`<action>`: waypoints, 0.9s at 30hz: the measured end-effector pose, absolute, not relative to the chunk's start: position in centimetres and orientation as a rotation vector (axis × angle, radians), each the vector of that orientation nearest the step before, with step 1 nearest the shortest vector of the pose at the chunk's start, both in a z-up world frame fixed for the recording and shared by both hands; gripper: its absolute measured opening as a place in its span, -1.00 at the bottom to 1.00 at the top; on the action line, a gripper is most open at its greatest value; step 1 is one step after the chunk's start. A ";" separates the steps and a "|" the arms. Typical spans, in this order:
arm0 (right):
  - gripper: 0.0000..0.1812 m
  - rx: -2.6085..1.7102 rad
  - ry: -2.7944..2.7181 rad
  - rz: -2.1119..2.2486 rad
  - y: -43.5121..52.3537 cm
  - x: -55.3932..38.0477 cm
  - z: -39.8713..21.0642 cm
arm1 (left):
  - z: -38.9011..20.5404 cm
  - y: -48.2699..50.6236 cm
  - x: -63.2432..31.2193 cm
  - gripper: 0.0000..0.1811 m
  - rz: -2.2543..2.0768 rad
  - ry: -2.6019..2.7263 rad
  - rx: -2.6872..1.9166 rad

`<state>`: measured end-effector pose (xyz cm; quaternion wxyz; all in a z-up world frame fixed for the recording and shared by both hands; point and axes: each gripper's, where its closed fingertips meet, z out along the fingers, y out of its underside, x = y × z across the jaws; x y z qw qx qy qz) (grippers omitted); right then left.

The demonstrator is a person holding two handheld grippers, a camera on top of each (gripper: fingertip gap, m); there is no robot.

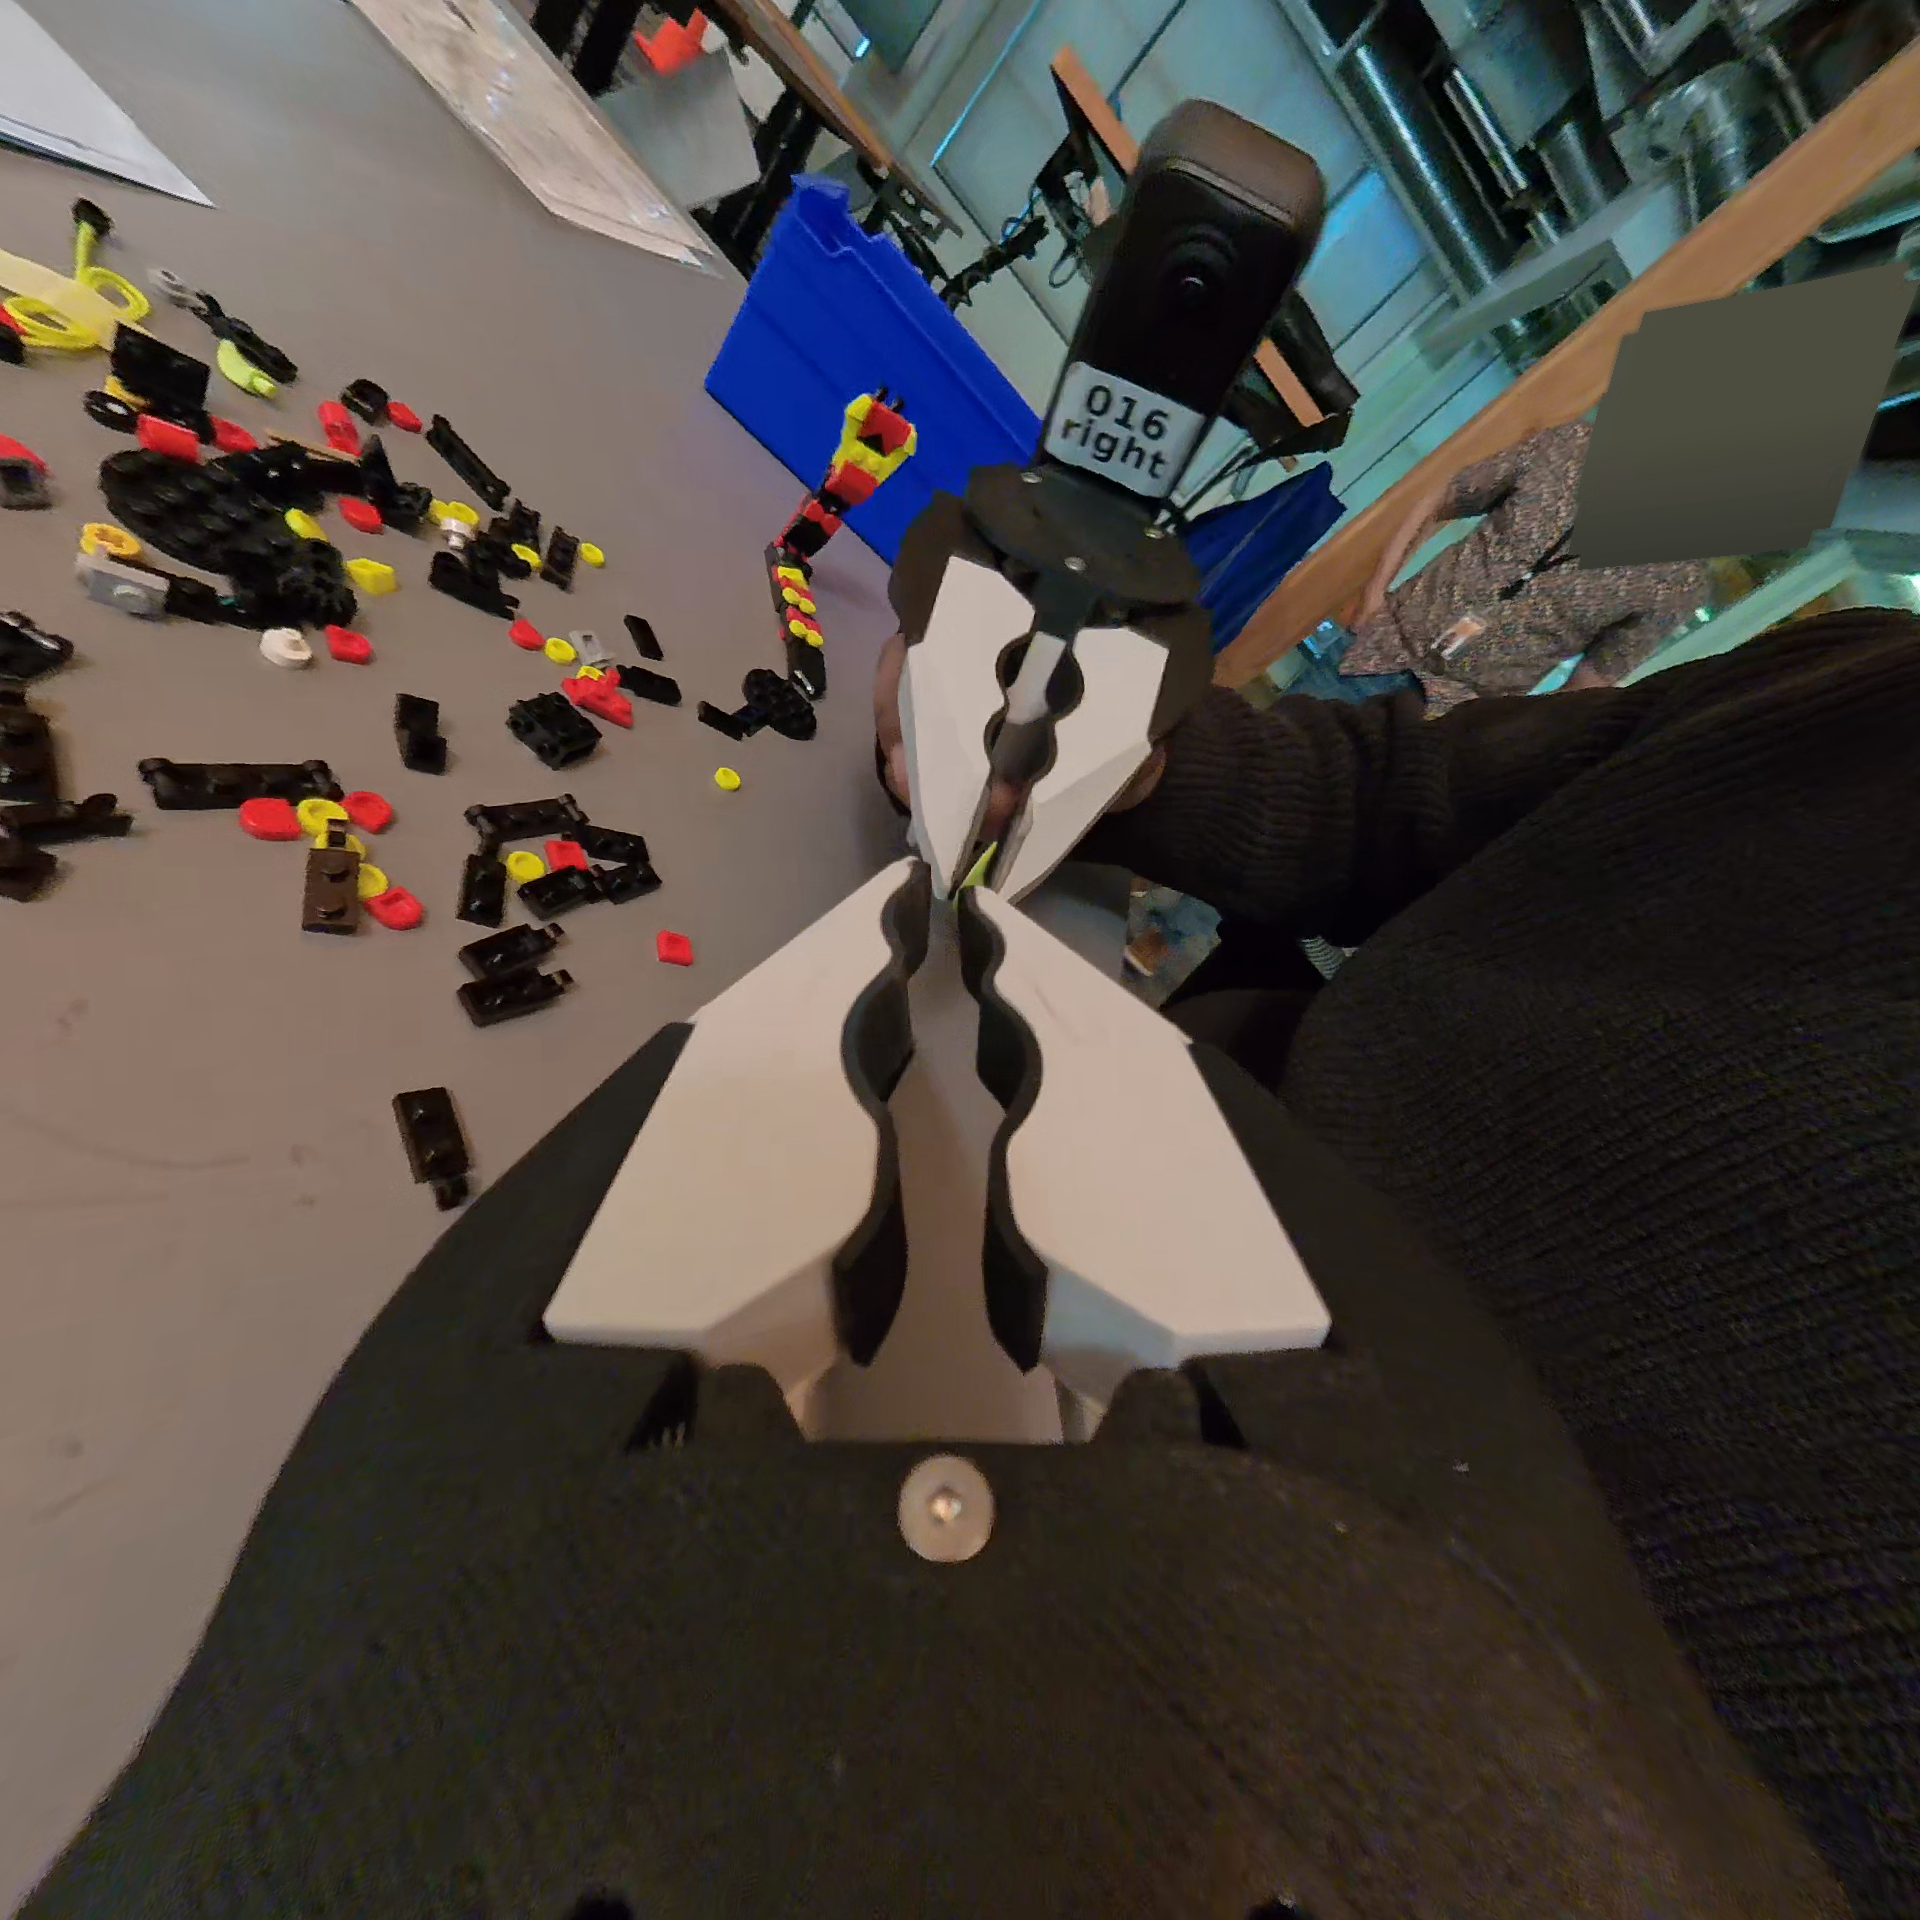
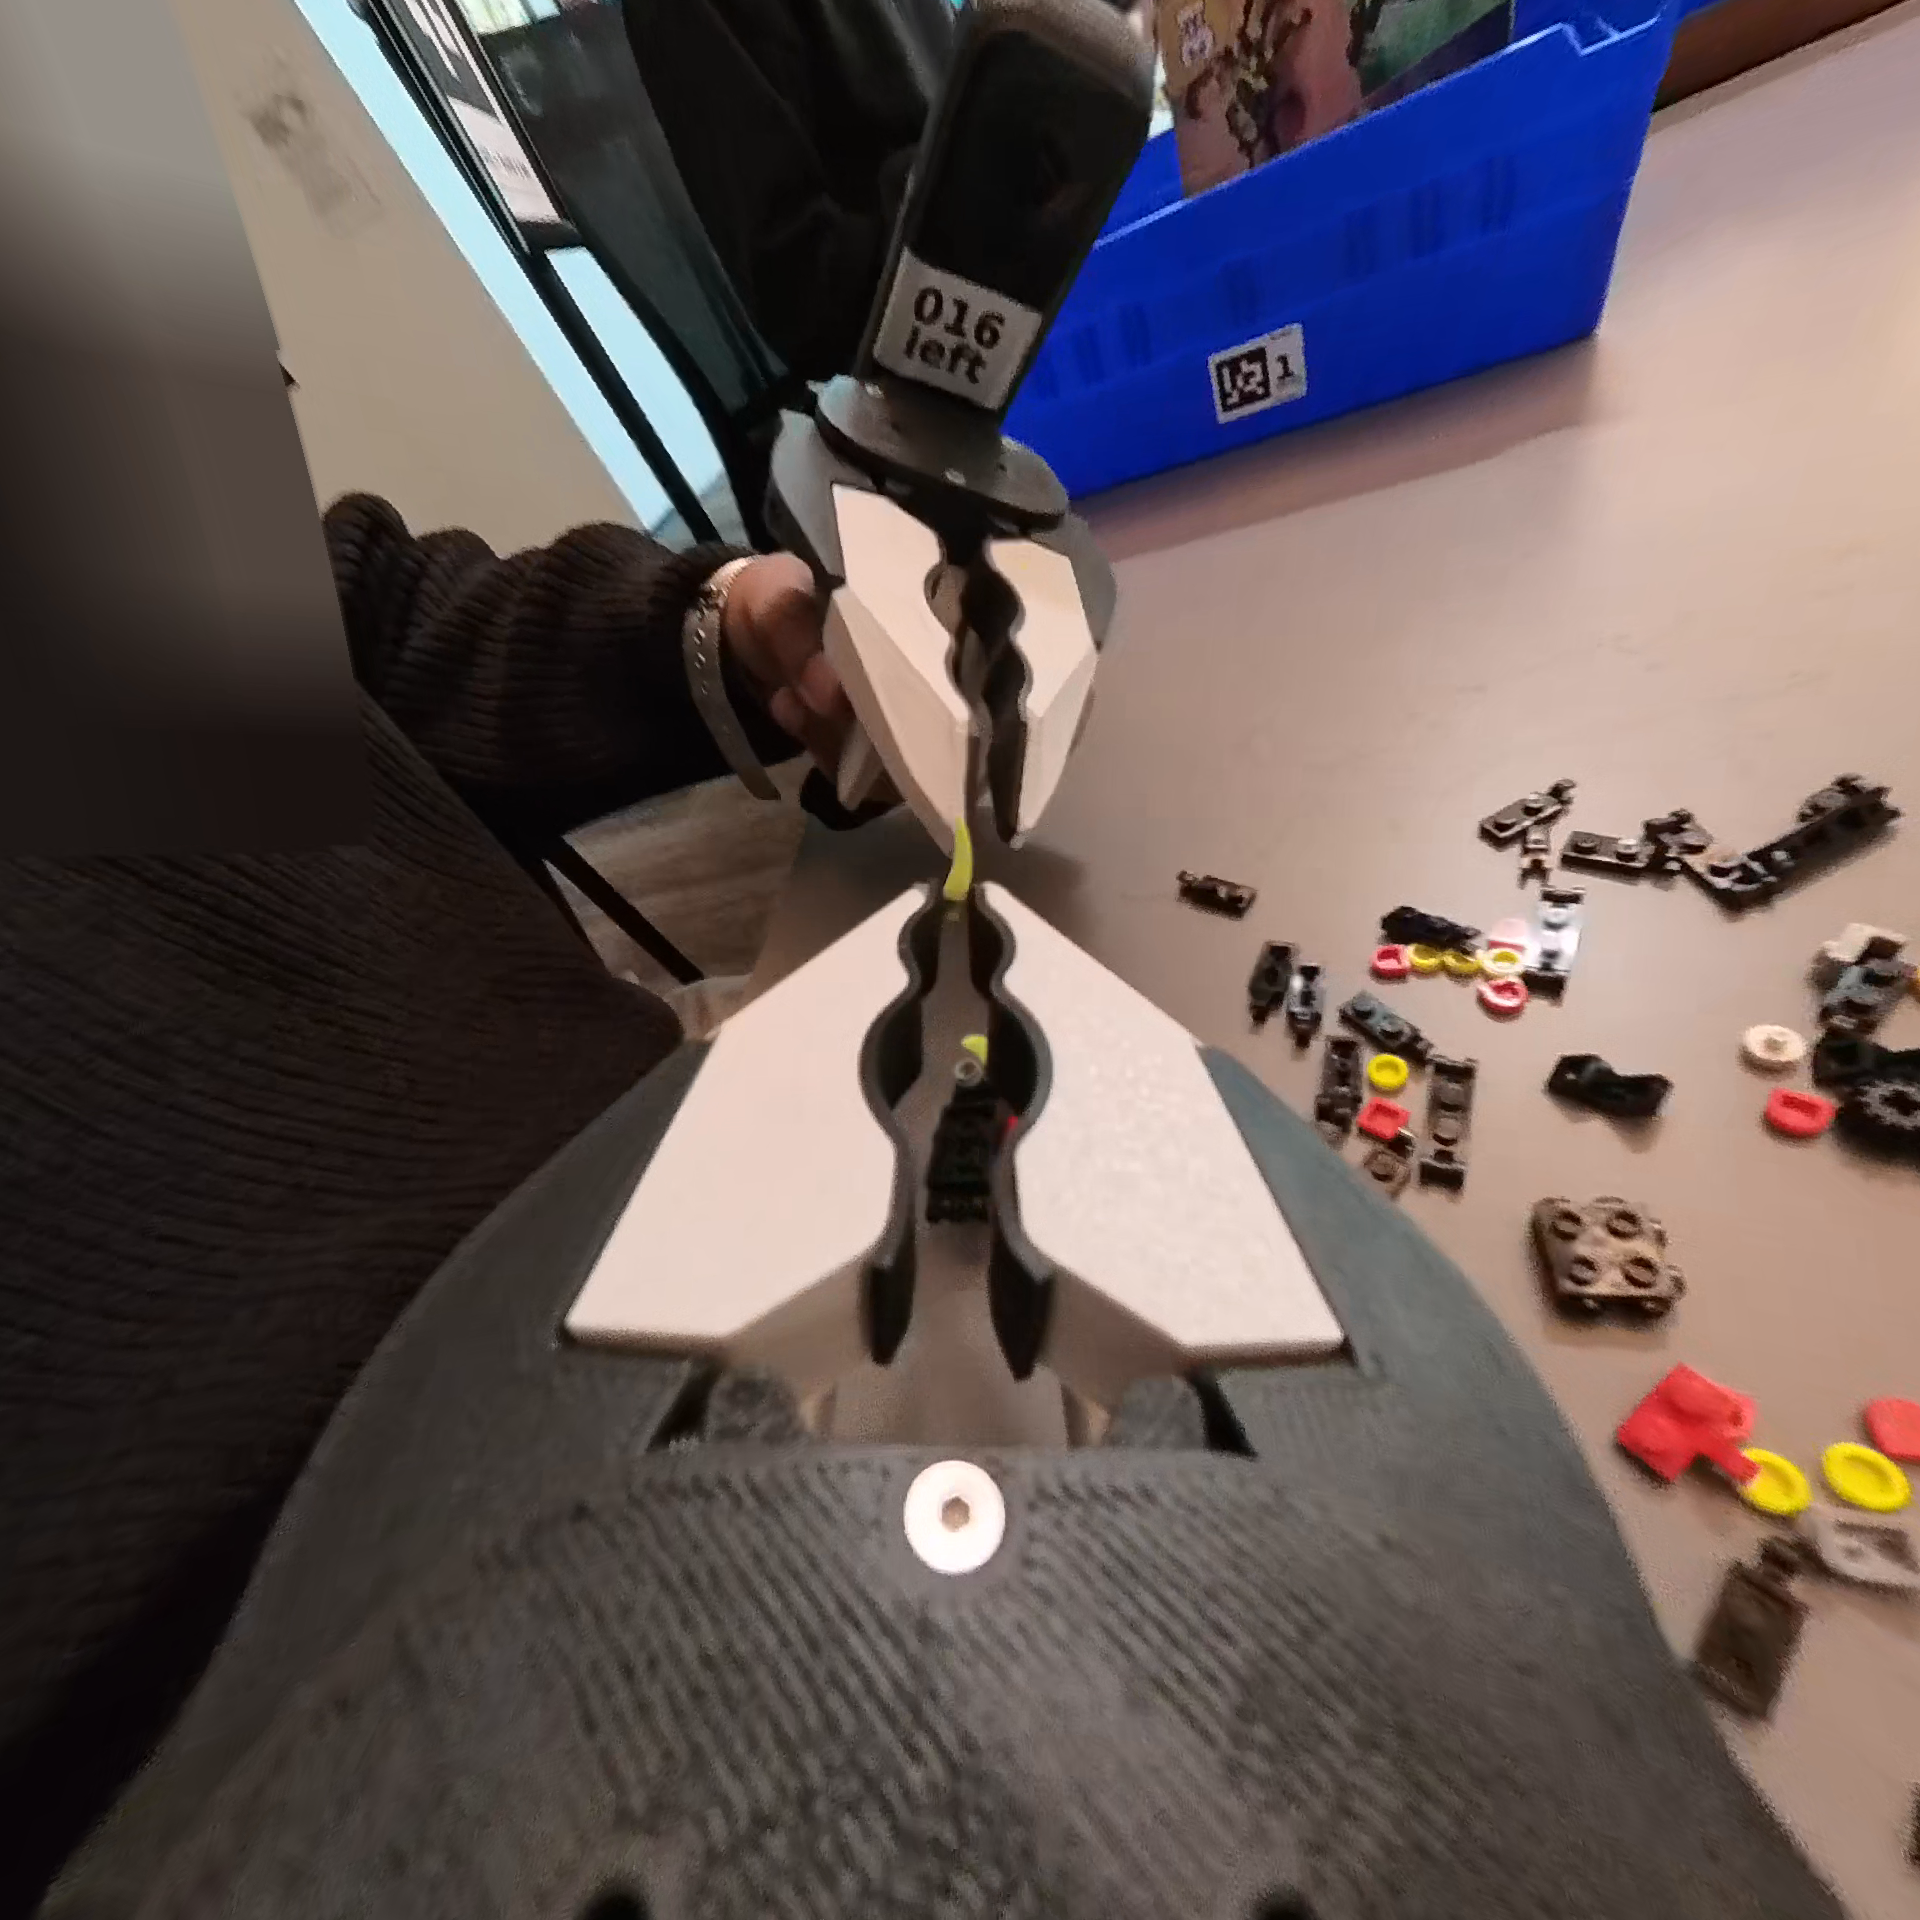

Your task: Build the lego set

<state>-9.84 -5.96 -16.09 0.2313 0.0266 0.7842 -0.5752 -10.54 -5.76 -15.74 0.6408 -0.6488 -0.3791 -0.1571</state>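
Note:
Both grippers meet tip to tip in the air off the table's edge. My left gripper (image 1: 940,896) is shut on one end of a thin lime-yellow piece (image 2: 958,857). My right gripper (image 2: 951,899) is shut on a small black lego assembly (image 2: 961,1143), which sits between its pads, and the lime piece sticks out past its tips. The right gripper also shows in the left wrist view (image 1: 971,873), and the left gripper in the right wrist view (image 2: 987,831). A red, yellow and black partial build (image 1: 831,520) lies on the grey table (image 1: 208,1039).
Several loose black, red and yellow bricks (image 1: 416,675) are scattered over the table, and they also show in the right wrist view (image 2: 1455,1039). A blue bin (image 1: 862,395) stands at the back. A person's dark sleeves (image 1: 1558,1039) are close behind the grippers. My left and right fingertips are right by each other.

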 end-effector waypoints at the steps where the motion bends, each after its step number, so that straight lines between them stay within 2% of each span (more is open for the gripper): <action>1: -0.97 0.085 2.120 -1.580 -6.0 -9.8 -15.9 | -15.6 -5.6 -10.4 -0.97 -0.375 -0.858 -1.471; 14: -0.96 0.104 1.977 -1.533 -6.0 -8.8 -15.6 | -14.6 -4.7 -9.2 -1.00 -0.476 -0.792 -1.439; 17: -0.84 0.116 2.047 -1.572 -5.8 -10.0 -15.8 | -15.4 -4.8 -9.5 -1.00 -0.450 -0.825 -1.475; 27: -0.91 -0.096 2.338 -1.605 -5.6 -9.6 -16.8 | -17.4 -4.6 -9.8 -1.00 -0.387 -0.886 -1.592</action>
